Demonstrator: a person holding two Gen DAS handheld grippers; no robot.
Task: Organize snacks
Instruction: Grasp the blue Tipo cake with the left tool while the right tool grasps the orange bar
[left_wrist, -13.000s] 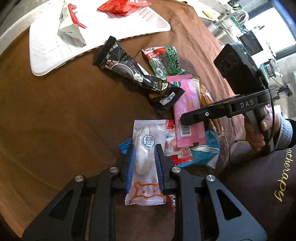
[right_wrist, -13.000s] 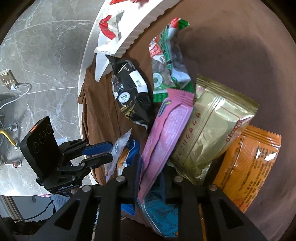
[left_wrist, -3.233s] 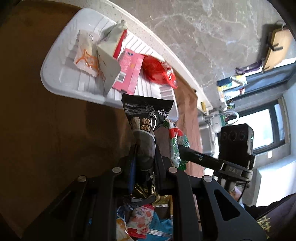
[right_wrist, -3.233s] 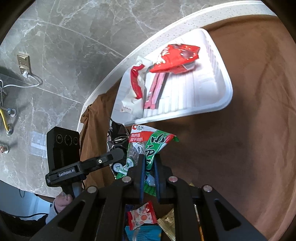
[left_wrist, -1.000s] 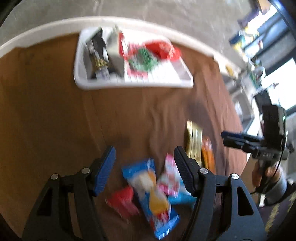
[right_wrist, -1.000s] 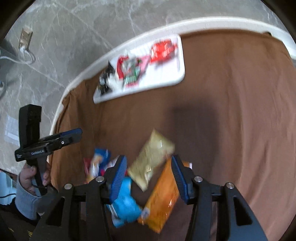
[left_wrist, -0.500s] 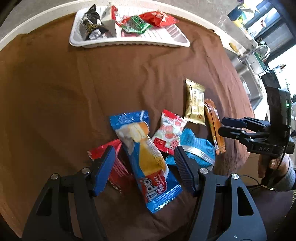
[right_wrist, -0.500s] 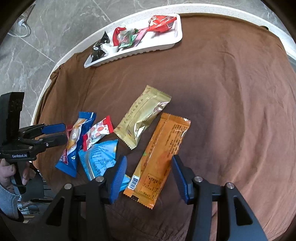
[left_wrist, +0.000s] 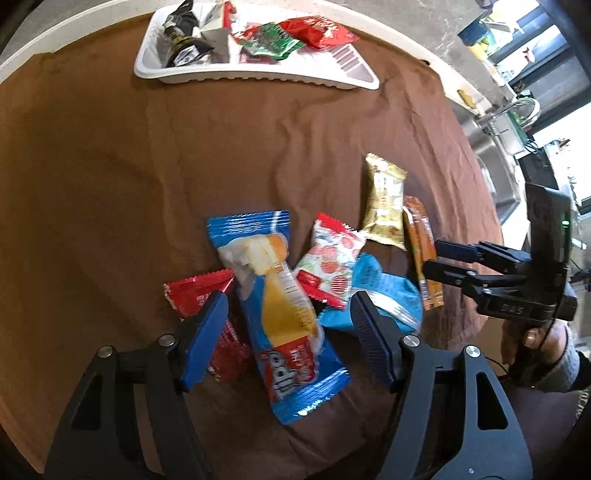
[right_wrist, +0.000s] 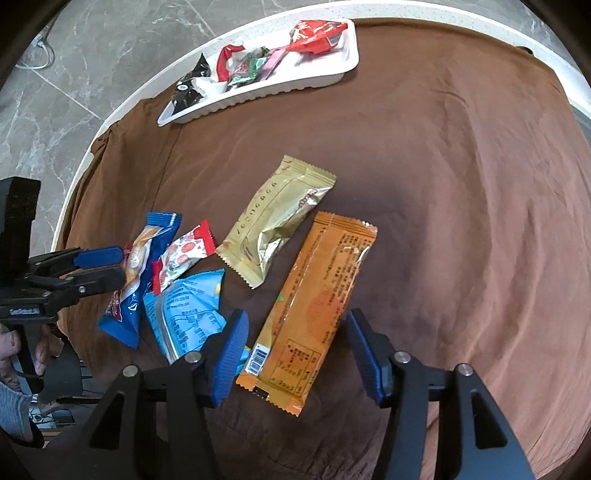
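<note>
Both tools were empty and hung over the loose pile, jaws opening, nothing pinched.

Left tool (left_wrist: 288, 325): the blue bar (left_wrist: 280, 317) lay right between its pads, neither pad touching it. Its long axis ran roughly along the tool's pointing line, tipped a little toward the upper left, so a straight close should catch it across the narrow side. The left tool was clearly the nearer one for it. A red pack (left_wrist: 207, 317) sat half under the left pad and could get caught too.

Right tool (right_wrist: 295, 343): the orange pack (right_wrist: 314, 314) lay between its pads, long axis also near the pointing line, leaning to the upper right. Its lower end was inside the gap. Not gripped.

The gold pack (right_wrist: 277, 221), strawberry pack (left_wrist: 332, 269) and light blue bag (right_wrist: 188, 310) lay on the brown cloth (right_wrist: 461, 184) over the counter, between the two tools.

The tray (left_wrist: 258, 75) sat at the far edge, well apart from the pile, already holding several snacks.

Writing: "tipo" on the blue bar; "DAS" on the right tool's body in the left view; "GenRobot.AI" on the left tool's body, partly blurred. Gold pack lettering was too small to read.
</note>
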